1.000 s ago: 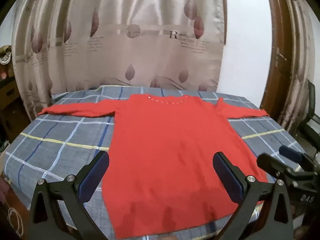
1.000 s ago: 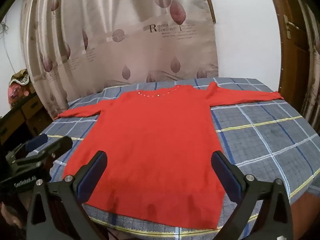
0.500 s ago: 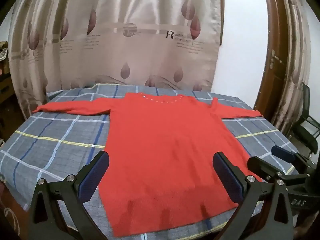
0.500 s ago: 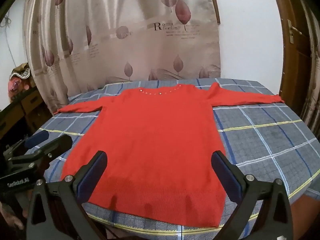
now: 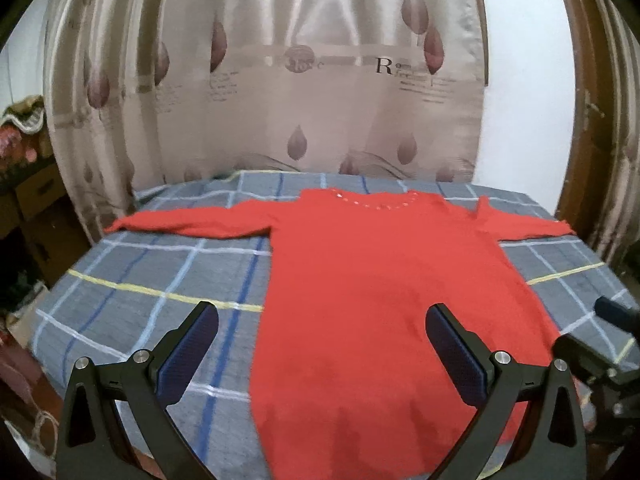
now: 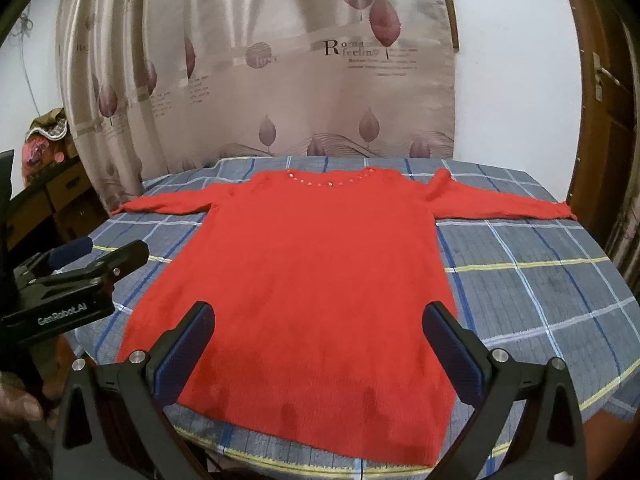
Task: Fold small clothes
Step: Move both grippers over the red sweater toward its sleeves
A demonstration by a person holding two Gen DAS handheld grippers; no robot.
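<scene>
A red long-sleeved sweater [image 5: 380,304] [image 6: 312,272] lies flat on the table, neckline with small studs at the far side, both sleeves spread out sideways, hem toward me. My left gripper [image 5: 322,354] hovers open above the hem's left part, nothing between its blue pads. My right gripper [image 6: 318,354] also stands open over the hem, holding nothing. In the right wrist view the left gripper [image 6: 76,264] shows at the left edge; in the left wrist view the right gripper [image 5: 600,344] shows at the right edge.
A grey plaid cloth [image 5: 160,280] [image 6: 540,280] covers the table. A beige leaf-print curtain [image 6: 280,80] hangs behind it. A wooden door [image 6: 608,120] stands at the right, and a dark cabinet [image 6: 44,196] at the left.
The left wrist view has swung leftward and is slightly blurred, so the sweater sits further right in it. The right gripper has barely moved. Both stay open.
</scene>
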